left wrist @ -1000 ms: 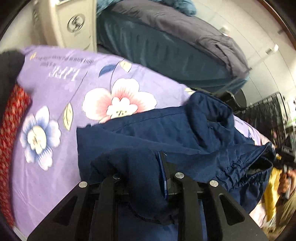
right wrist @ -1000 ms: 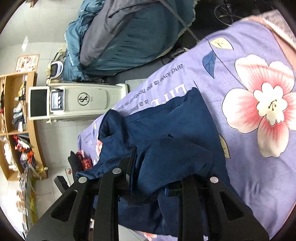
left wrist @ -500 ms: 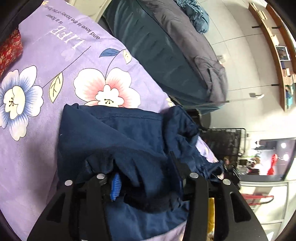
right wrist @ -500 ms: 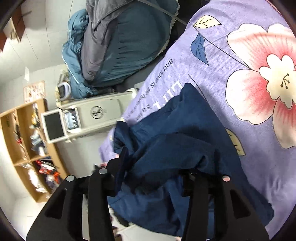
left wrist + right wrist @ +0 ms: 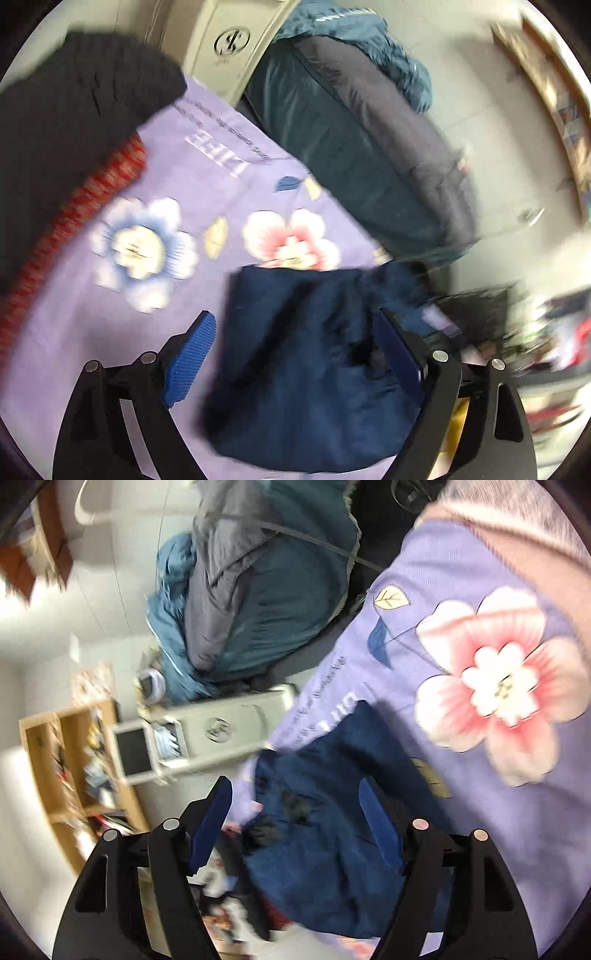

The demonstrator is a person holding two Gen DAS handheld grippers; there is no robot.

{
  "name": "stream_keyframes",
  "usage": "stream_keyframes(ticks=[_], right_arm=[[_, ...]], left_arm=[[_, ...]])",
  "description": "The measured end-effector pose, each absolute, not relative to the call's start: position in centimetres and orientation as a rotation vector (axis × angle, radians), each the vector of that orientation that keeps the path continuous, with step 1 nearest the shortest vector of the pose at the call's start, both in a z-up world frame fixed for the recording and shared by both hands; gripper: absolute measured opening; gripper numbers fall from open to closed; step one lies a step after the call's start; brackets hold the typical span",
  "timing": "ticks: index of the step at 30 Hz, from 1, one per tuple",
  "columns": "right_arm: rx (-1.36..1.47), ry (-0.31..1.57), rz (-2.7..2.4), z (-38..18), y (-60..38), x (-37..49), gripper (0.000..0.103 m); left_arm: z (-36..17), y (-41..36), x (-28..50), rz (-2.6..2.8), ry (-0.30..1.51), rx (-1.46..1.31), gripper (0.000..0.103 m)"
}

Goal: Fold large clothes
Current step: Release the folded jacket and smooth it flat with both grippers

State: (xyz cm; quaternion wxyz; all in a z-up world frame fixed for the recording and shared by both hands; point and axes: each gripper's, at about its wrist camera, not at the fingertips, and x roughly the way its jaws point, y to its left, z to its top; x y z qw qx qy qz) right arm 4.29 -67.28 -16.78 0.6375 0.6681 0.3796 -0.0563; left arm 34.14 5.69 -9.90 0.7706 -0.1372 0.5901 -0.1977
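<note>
Releasing, left wrist view: the left gripper [image 5: 291, 347] has just been opening; its blue pads [image 5: 192, 354] now stand wide and apart from the navy garment [image 5: 314, 369], which a second ago was pinched between them.
Garment place: bunched on the purple floral sheet [image 5: 110, 332], below the gripper.
Releasing, right wrist view: the right gripper [image 5: 295, 819] has likewise been opening, nothing pressed between its jaws; the navy garment [image 5: 332, 812] lies on the sheet.
Meaning: this fold looks laid down.
Containers: a wooden shelf unit [image 5: 40, 753] holding blurred clutter.
</note>
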Motion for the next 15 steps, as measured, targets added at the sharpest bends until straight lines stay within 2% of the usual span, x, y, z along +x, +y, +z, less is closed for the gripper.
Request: stream_keyframes(ticks=[4,10,13,15], right_arm=[[1.169,1.013,-0.156,-13.7,-63.4,5.7,0.071],[0.558,1.100,-0.041,-9.0,-52.1,8.8,0.071],[0.300,1.126,0.079,-8.0,-45.8,10.9,0.071],[0.278,1.131,0.130,-8.0,-43.6,12.6,0.071]], left_arm=[[-9.0,1.2,29.0,-0.476,1.199,-0.008,0.085],[-9.9,-7.1,20.2,-0.621,1.059,0.327,0.087],[-11.0,-9.7,18.4,-0.658,1.052,0.389,0.087],[-11.8,-10.5,18.1,-0.660,1.092,0.327,0.087]])
